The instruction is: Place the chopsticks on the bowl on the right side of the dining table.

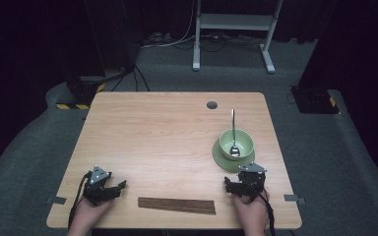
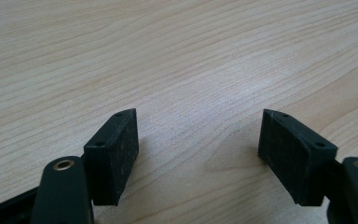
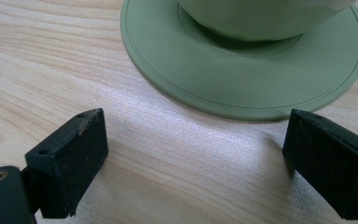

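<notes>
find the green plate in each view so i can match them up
High view: the green plate lies at the table's right, under the bowl, just beyond the right gripper.
Left gripper view: bare wooden tabletop ahead of the open jaws.
Right gripper view: top centre, just ahead of the open jaws.
Shared landmark: the tabletop's wood grain.

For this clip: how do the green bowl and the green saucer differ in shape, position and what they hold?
The bowl is deep with raised walls; the saucer is flat and wider, its rim showing all round the bowl's foot. The bowl stands on the saucer; the saucer lies directly on the table. The bowl holds a spoon whose handle leans over its far rim; the saucer holds just the bowl. Both are the same pale green, just beyond the right claw.
</notes>
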### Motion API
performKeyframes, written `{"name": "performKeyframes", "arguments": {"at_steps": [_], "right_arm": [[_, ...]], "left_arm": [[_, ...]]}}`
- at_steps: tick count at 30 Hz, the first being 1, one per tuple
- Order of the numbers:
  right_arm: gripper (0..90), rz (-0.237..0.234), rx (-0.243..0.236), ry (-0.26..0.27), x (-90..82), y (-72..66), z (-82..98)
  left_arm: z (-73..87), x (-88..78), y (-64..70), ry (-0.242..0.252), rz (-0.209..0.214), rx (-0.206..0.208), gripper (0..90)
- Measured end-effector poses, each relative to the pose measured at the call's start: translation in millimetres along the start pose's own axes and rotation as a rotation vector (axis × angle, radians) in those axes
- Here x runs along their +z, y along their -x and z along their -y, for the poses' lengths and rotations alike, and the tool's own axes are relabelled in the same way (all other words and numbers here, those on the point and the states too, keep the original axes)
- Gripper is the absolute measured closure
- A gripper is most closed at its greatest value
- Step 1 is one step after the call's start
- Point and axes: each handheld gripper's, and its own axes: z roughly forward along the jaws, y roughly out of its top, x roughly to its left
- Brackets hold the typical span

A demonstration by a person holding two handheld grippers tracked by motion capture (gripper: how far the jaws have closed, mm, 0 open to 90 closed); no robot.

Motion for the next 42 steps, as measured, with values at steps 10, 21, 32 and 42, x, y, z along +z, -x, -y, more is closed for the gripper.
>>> {"name": "performKeyframes", "arguments": {"at_steps": [10,21,32,42], "right_arm": [[6.7,-0.001,0.003,0.000,0.2,0.0,-0.3],[4.7,-0.033,-0.024,-0.005,0.1,2.6,-0.1],[1.0,-0.093,-0.097,0.016,-6.0,4.9,-2.8],[0.0,-0.128,-0.122,0.041,-7.7,-3.6,-8.0]], "left_arm": [[-1.6,1.8,-1.6,0.002,-0.008,-0.005,30.6],[-2.7,3.2,-1.3,-0.001,-0.017,-0.014,28.8],[-3.7,4.5,3.0,-0.004,-0.053,-0.011,22.0],[-4.1,5.1,0.5,-0.007,-0.058,-0.040,23.2]]}}
